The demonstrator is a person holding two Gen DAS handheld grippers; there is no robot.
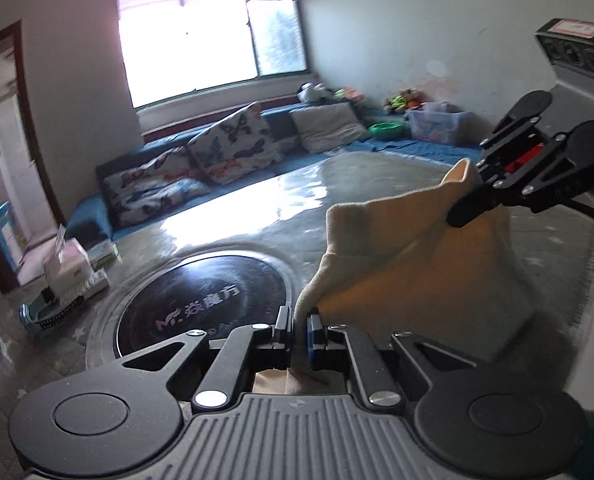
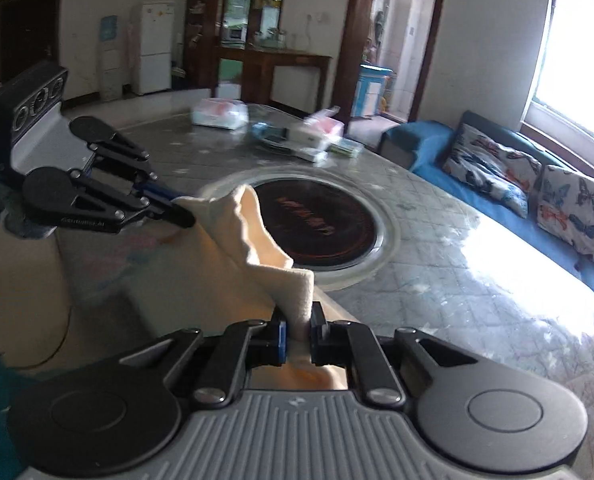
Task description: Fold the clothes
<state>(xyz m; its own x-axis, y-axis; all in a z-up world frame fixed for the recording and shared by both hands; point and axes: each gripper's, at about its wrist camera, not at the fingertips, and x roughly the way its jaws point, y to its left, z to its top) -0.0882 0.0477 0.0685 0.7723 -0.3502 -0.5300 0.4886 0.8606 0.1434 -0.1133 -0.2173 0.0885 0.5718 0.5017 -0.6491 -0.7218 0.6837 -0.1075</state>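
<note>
Living-room table (image 1: 257, 200) under glossy clear cover, black round hotplate (image 1: 205, 300) set into its middle.

One cream cloth (image 1: 409, 272) raised above table, stretched between two grippers. Left gripper (image 1: 300, 330) clamped tight on cloth's near corner; right gripper (image 1: 463, 210) pinched on far corner, upper right. From right wrist: right gripper (image 2: 297, 330) closed on cloth (image 2: 257, 236), left gripper (image 2: 185, 216) gripping opposite end. Two butterfly cushions (image 2: 529, 188) on blue sofa (image 2: 425, 152). Boxes at table's far edge blurred; cloth's lower part hidden behind grippers.
</note>
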